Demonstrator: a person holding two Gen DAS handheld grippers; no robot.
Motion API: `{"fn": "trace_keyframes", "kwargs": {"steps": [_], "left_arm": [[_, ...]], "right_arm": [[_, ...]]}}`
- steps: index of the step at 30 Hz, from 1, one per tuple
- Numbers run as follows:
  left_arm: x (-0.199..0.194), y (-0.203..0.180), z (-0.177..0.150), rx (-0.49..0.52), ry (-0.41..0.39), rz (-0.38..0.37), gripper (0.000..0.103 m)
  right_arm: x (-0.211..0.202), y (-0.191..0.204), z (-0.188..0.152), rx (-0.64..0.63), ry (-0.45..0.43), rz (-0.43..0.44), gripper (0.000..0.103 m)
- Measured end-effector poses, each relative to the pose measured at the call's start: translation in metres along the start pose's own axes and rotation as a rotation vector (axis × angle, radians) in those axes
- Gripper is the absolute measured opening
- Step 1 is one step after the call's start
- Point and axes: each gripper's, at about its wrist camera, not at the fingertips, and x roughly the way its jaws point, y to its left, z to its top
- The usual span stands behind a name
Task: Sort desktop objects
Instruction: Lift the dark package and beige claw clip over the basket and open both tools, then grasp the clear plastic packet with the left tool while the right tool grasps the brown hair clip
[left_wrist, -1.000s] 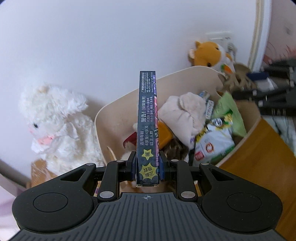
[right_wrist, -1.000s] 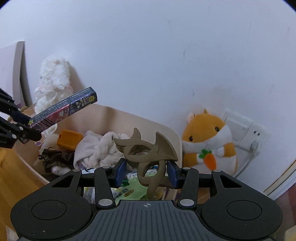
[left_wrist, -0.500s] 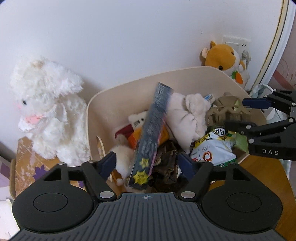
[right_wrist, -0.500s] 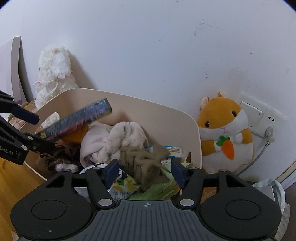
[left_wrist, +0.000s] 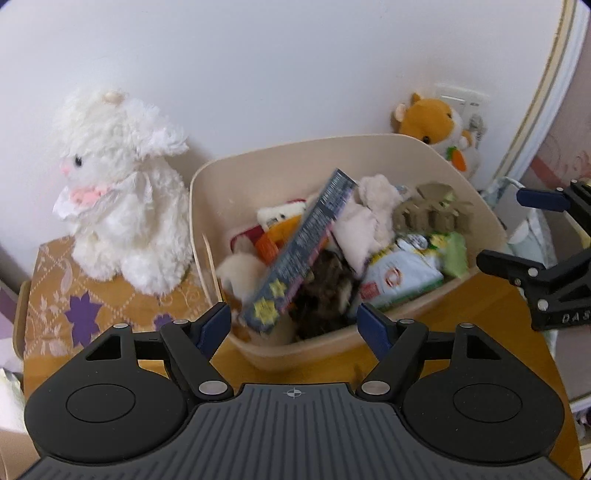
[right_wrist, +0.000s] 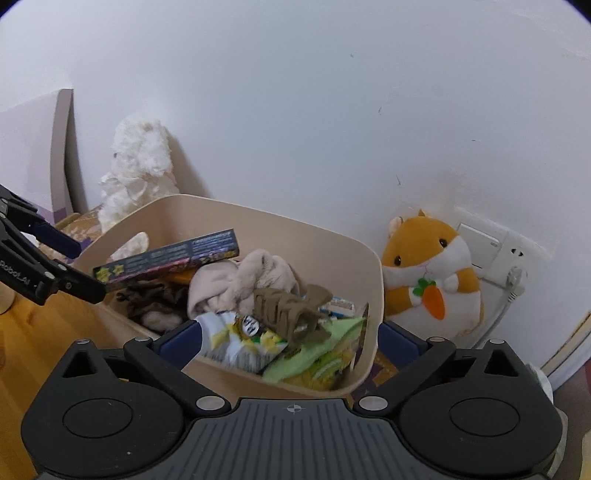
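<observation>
Left claw (left_wrist: 293, 323): jaws just opened wide, holding nothing.
Right claw (right_wrist: 290, 341): jaws just opened fully, empty.
Long dark printed cardboard box (left_wrist: 306, 247): leans inside the beige plastic bin (left_wrist: 476, 206) at the tabletop's far edge.
Brown plastic hair clip (right_wrist: 291, 314): lies on snack packets.
Risk: the leaning box may slide over the rim if a claw bumps it.

The beige rounded bin (left_wrist: 207, 206) has smooth, matt plastic walls, and the long dark printed box (left_wrist: 306, 251) in it is glossy card. The taupe claw hair clip (right_wrist: 288, 314) is matt plastic, resting on glossy foil snack packets (right_wrist: 240, 339) beside a soft pinkish cloth bundle (right_wrist: 240, 280). The white fluffy plush lamb (left_wrist: 118, 192) has long shaggy pile, the orange hamster plush (right_wrist: 428, 273) has short smooth pile, and the desk surface (left_wrist: 480, 306) is smooth wood.
</observation>
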Motion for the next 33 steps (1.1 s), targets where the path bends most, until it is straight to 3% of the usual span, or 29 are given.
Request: {"fn": "trace_keyframes", "kwargs": {"steps": [4,12,17,23,27,33], "left_arm": [[-0.012,-0.010,-0.028,0.040,0.039,-0.040,0.077],[-0.003,-0.048,-0.093,0.241,0.180,-0.074,0.077],[0.013,-0.065,-0.113,0.238,0.232,-0.104,0.077],[0.038,-0.078,-0.125,0.207,0.266,-0.076,0.077],[0.050,-0.068,-0.124,0.151,0.278,-0.014,0.076],[0.052,-0.034,-0.124,0.037,0.279,0.002,0.076]], "right_arm": [[-0.011,0.003,-0.018,-0.010,0.023,0.001,0.103],[-0.013,0.017,-0.066,0.036,0.121,0.026,0.103],[-0.010,0.030,-0.079,0.049,0.155,0.063,0.103],[0.001,0.046,-0.085,0.064,0.183,0.115,0.103],[0.011,0.059,-0.086,0.066,0.198,0.143,0.103],[0.028,0.074,-0.085,0.081,0.204,0.178,0.103]]}}
